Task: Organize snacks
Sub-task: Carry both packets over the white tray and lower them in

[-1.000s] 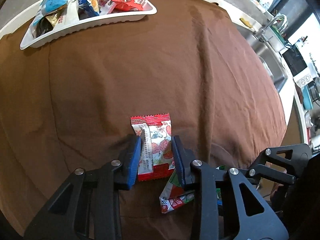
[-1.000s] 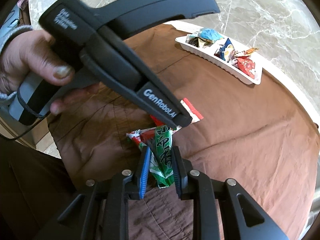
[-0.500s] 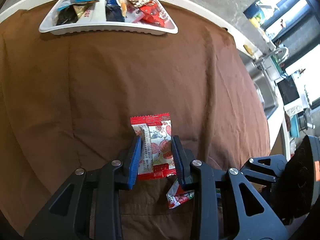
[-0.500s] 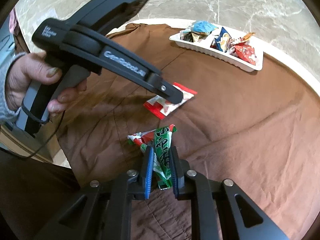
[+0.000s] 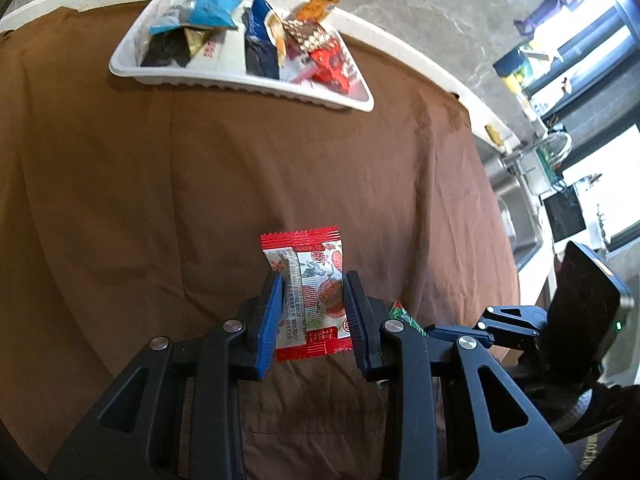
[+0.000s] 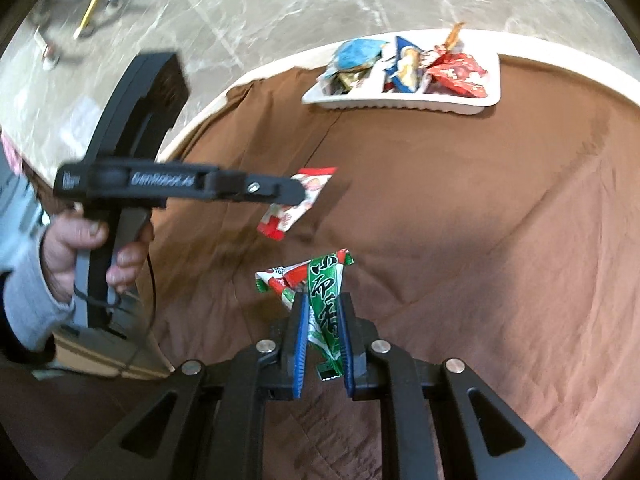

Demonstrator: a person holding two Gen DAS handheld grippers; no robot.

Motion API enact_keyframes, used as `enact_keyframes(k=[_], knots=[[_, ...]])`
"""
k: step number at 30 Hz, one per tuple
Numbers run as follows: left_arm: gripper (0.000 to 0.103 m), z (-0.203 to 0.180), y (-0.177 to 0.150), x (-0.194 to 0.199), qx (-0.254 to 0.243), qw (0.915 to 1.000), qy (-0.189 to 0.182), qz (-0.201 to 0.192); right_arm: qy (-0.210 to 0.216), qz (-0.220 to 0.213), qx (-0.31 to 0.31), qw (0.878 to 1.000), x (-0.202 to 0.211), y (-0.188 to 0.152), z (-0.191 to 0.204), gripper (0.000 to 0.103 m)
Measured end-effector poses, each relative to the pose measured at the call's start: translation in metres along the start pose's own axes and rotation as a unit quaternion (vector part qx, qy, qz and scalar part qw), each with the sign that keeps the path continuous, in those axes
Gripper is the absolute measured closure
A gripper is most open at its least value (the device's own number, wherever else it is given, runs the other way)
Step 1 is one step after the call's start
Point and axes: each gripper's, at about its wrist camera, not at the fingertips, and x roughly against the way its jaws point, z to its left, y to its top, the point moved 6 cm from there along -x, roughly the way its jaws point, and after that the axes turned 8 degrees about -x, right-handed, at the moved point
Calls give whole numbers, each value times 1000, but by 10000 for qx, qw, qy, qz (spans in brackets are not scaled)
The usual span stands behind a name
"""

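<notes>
1. Now, your left tool (image 5: 312,312) is clamped on the red-and-white snack packet (image 5: 310,292), blue pads pressing its two long edges; the right-wrist view shows the packet hanging clear of the brown cloth (image 5: 200,184), not lying on it.
2. Your right tool (image 6: 322,340) is closed on the green packet (image 6: 326,304), which stands nearly upright between the pads, long axis pointing away from you; a red-green-white wrapper (image 6: 280,278) sits touching it on its left, and I cannot tell whether that one is also pinched.
3. The relation that matters: the white divided tray (image 5: 240,82) lies straight ahead of both tools at the far edge of the bench, well apart from them, its long side running across your line of travel. From the left view it sits ahead and slightly left; from the right view, ahead and slightly right.
4. I judge the left tool nearer to delivering, since it reaches further forward over the cloth than the right one does.
5. The tray's compartments already hold a light blue bag (image 5: 212,8), a dark blue bag (image 5: 260,40) and red packets (image 5: 332,66), so matching red with red looks the likely choice.
6. Writing: "GenRobot.AI" is legible on the left tool's body in the right view; the green packet carries large dark Chinese characters, and the red packet has small print too fine to read.
</notes>
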Motion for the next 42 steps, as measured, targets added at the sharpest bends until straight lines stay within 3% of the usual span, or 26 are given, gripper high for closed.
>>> enact_keyframes(k=[13, 25, 35, 42], knots=[[74, 20, 45, 29, 162, 9991, -179, -356, 296, -488, -943, 9939, 12, 72, -22, 87], [74, 41, 137, 38, 58, 9969, -268, -732, 360, -1011, -1363, 9848, 11, 169, -37, 87], [74, 66, 217, 20, -36, 9960, -185, -869, 255, -1249, -1600, 9788, -5, 238, -57, 87], [74, 78, 246, -6, -102, 9963, -98, -846, 101, -1263, -1741, 9765, -25, 270, -75, 87]])
